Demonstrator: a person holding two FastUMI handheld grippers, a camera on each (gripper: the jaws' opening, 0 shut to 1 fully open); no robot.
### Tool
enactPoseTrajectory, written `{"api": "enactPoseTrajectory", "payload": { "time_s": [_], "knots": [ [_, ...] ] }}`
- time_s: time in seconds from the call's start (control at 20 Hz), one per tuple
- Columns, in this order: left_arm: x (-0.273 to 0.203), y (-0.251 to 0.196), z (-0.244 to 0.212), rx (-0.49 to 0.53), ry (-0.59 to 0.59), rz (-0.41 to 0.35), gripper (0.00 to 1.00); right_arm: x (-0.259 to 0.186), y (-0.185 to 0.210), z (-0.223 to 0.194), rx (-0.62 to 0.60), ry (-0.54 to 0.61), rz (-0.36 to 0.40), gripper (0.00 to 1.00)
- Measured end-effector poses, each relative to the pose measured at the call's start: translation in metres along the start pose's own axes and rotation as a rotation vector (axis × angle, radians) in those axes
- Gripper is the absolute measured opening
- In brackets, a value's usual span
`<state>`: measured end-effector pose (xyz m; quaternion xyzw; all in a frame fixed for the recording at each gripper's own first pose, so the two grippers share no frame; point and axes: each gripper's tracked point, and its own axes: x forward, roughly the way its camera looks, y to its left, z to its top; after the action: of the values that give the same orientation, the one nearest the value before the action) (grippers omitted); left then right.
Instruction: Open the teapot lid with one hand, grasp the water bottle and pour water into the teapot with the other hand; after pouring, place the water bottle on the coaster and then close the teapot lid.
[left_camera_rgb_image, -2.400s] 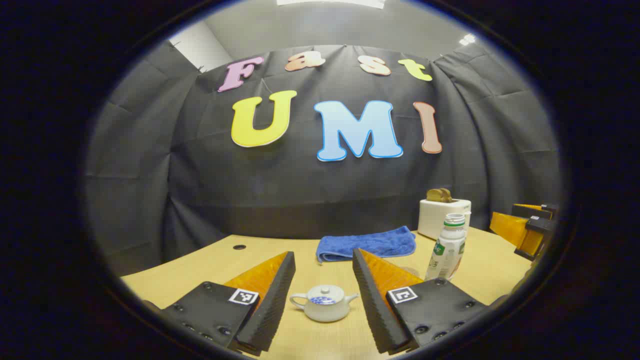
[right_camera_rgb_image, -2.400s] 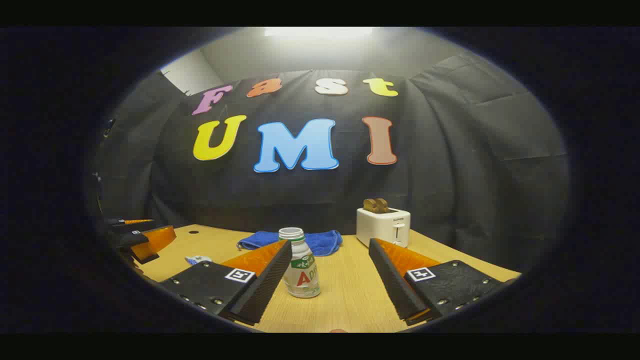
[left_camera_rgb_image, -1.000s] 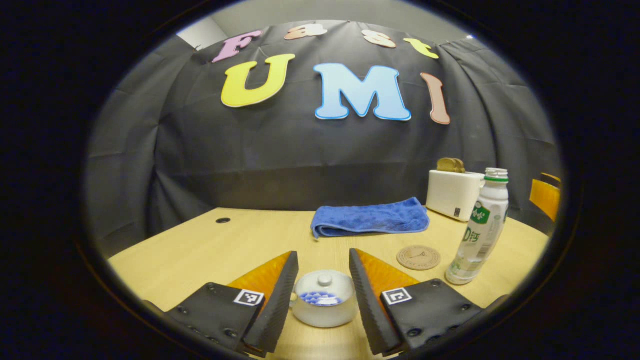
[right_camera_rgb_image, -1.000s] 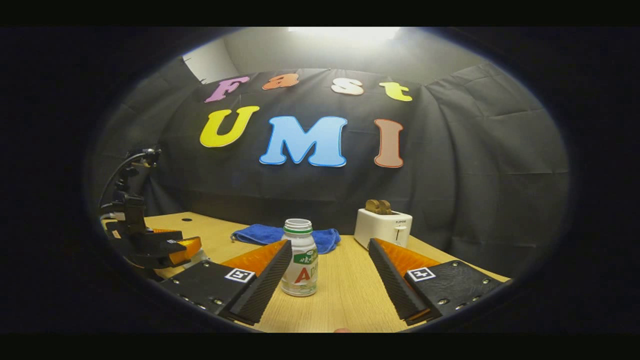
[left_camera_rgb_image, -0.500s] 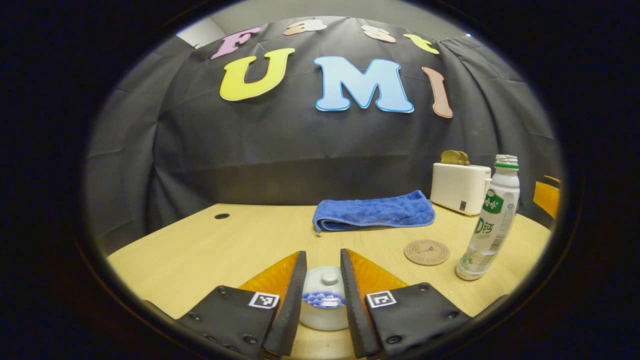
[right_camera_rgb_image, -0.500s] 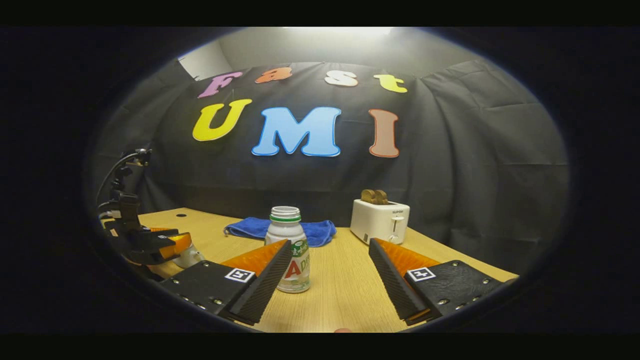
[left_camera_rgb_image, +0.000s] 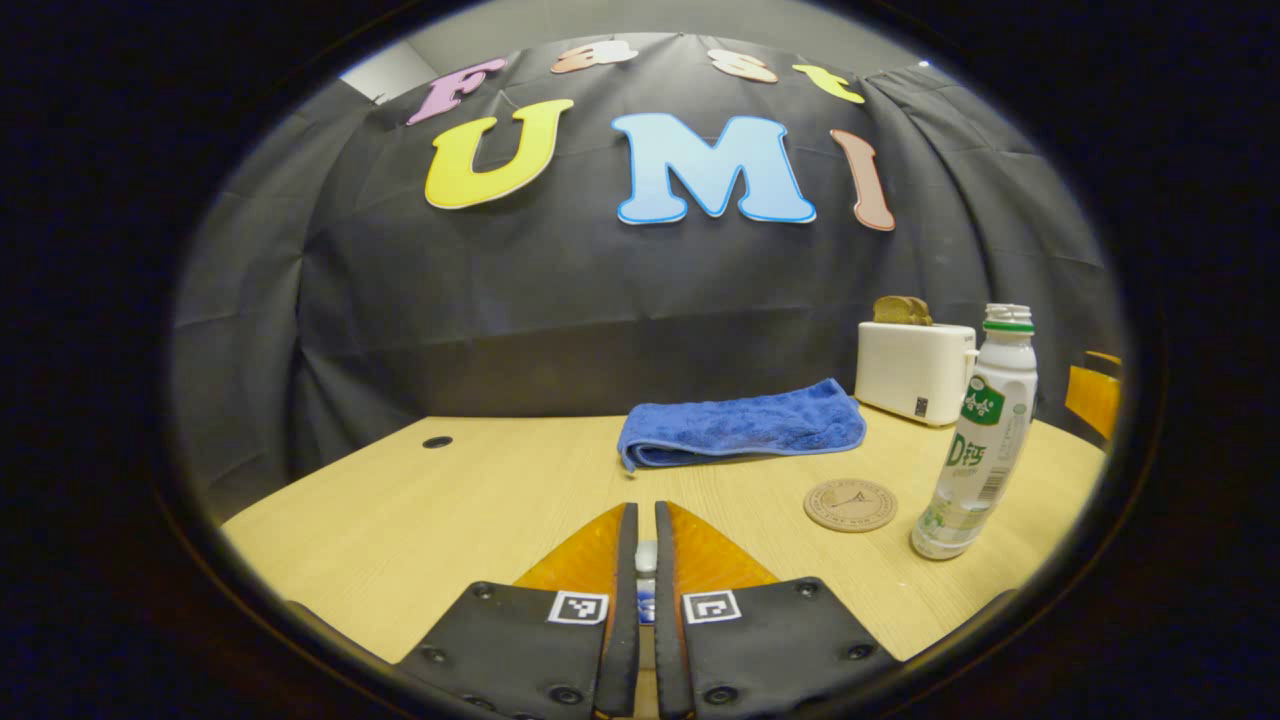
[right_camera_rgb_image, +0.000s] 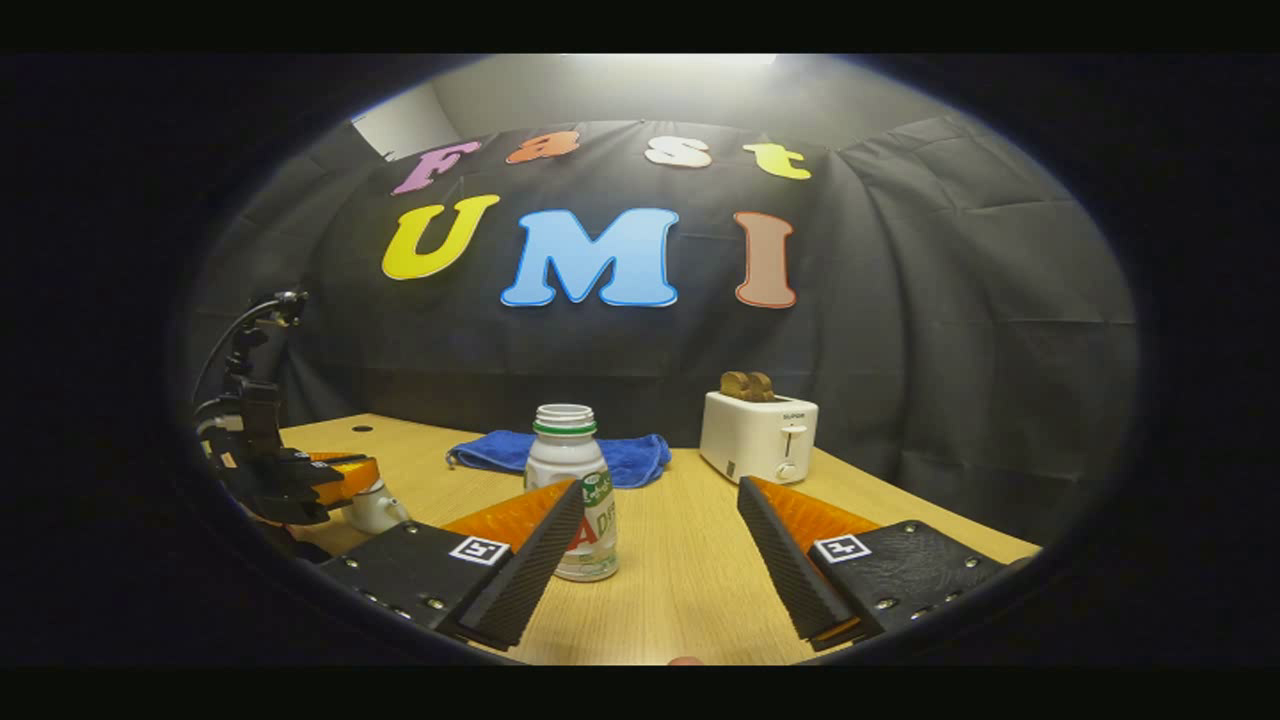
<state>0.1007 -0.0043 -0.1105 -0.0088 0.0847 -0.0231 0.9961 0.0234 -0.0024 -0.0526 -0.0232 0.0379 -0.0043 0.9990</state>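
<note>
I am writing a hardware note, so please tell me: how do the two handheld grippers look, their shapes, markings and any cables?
Each gripper, left gripper and right gripper, has two wedge-shaped fingers on flat dark plates with screws. Every plate carries a small square black-and-white marker. In the right gripper view, a thin cable arches above the left gripper's body.

Water bottle beside spread tongs
</note>
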Motion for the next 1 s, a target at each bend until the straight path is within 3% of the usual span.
{"api": "enactPoseTrajectory", "payload": {
  "time_s": [0.25,0.3,0.4,1.0],
  "knots": [
    [-0.009,0.009,0.017,-0.087,-0.024,-0.015,0.17,0.005,0.013,-0.011,0.041,0.03,0.058,0.95],
    [-0.012,0.011,0.023,-0.097,-0.033,-0.016,0.13,0.006,0.015,-0.012,0.038,0.032,0.068,0.95],
    [-0.022,0.016,0.035,-0.111,-0.055,-0.019,0.17,0.009,0.022,-0.014,0.043,0.04,0.095,0.95],
    [-0.084,0.079,0.049,-0.095,-0.098,0.041,0.17,0.061,0.051,-0.042,0.067,0.116,0.19,0.95]
  ]
}}
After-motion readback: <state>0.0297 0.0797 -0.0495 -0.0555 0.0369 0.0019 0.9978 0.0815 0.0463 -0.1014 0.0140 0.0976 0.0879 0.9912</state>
